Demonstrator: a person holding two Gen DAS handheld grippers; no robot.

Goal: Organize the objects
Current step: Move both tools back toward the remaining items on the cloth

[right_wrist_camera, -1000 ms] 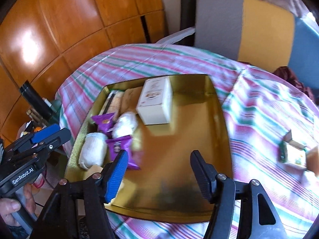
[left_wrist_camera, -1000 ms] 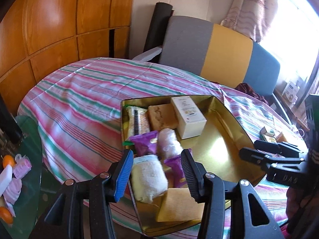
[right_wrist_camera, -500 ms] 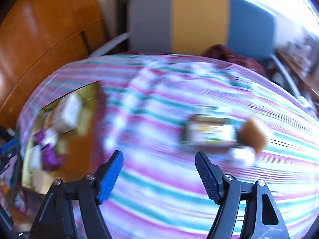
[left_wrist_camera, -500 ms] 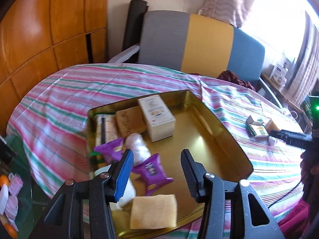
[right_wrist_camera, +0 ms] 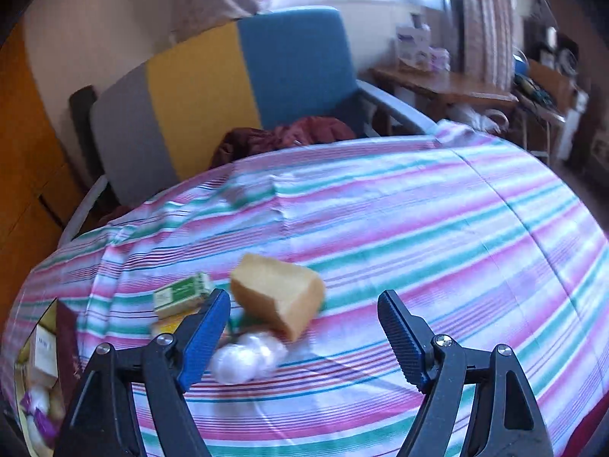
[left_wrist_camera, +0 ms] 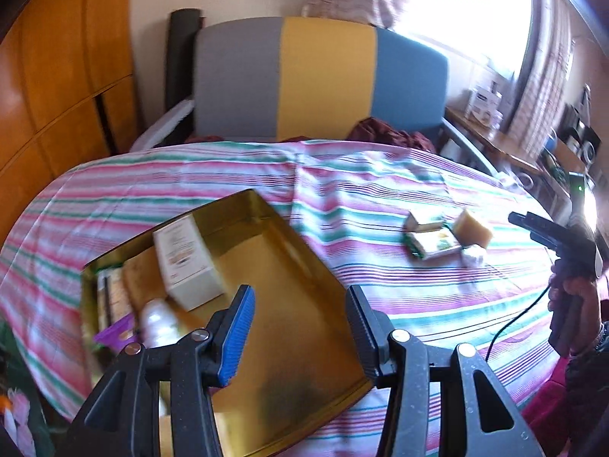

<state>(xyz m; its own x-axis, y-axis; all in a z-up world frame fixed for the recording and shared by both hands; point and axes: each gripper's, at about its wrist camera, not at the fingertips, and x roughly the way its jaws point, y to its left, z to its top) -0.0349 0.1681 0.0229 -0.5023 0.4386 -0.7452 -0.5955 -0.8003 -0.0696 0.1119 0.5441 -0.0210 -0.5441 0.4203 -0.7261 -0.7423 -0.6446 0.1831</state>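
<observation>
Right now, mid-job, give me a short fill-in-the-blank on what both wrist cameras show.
1. The white rectangular box lies inside the gold metal ____.
2. Both the left gripper and right gripper are ____.
3. The tan sponge block rests on the ____ tablecloth.

Missing words: tray; open; striped

White box (left_wrist_camera: 188,262), gold tray's far left corner: printing blurred, unreadable.
Green box (right_wrist_camera: 182,292), tablecloth: label not legible.
Readable text: none.
</observation>
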